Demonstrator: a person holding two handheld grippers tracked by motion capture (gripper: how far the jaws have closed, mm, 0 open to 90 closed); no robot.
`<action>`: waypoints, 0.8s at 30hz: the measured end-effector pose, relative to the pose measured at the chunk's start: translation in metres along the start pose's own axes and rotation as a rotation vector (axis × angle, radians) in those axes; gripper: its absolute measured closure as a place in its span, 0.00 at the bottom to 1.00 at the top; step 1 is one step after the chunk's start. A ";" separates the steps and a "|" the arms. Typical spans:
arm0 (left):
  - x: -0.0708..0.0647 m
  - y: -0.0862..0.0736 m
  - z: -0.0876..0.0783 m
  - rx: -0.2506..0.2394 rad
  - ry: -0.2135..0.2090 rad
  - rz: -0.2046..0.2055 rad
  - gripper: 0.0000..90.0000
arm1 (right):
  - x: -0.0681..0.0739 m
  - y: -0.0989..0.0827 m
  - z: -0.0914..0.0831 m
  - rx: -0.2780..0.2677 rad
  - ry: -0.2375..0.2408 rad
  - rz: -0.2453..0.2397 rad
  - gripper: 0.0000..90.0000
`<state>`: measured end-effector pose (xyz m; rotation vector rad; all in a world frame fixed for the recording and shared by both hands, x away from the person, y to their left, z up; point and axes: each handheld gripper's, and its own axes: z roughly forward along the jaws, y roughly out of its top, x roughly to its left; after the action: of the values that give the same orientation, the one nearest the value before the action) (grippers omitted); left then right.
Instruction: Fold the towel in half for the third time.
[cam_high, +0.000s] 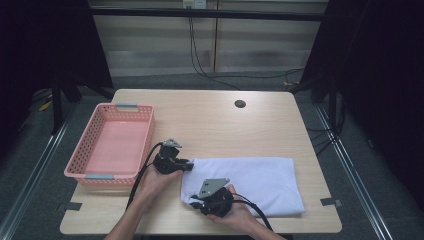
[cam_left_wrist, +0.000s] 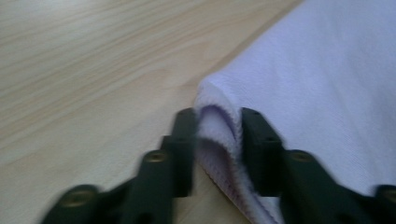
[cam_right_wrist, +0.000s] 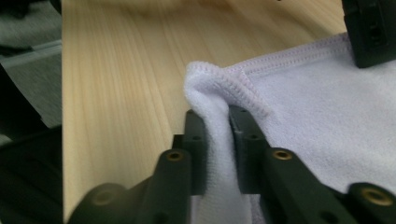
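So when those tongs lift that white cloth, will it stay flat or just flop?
Probably flop: the white cloth already bunches into soft folds where the left tongs and right tongs pinch its corners. It looks thin and light, and its fuzzy weave likely won't slip.

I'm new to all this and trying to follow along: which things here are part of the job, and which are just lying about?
In use:
- white towel
- left tongs, pinching a towel corner
- right tongs, pinching another corner

Lying about:
- pink basket, on the table

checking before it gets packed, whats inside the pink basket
Nothing: the pink basket shows a bare floor. Its near wall hides a thin strip of floor.
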<state>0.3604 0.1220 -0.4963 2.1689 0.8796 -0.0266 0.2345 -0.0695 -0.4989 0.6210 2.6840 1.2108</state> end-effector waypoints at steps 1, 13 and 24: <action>0.001 0.001 -0.002 -0.017 -0.020 -0.022 0.90 | -0.002 0.000 -0.001 -0.004 0.010 0.037 0.89; -0.001 0.029 -0.031 -0.195 -0.135 -0.135 0.92 | -0.019 0.017 -0.033 -0.158 0.060 0.179 0.90; -0.002 0.040 -0.098 -0.237 -0.064 -0.115 0.92 | -0.008 0.064 -0.041 -0.269 0.129 0.145 0.91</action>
<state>0.3578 0.1683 -0.4018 1.8869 0.9215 -0.0461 0.2503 -0.0626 -0.4243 0.7273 2.5442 1.6679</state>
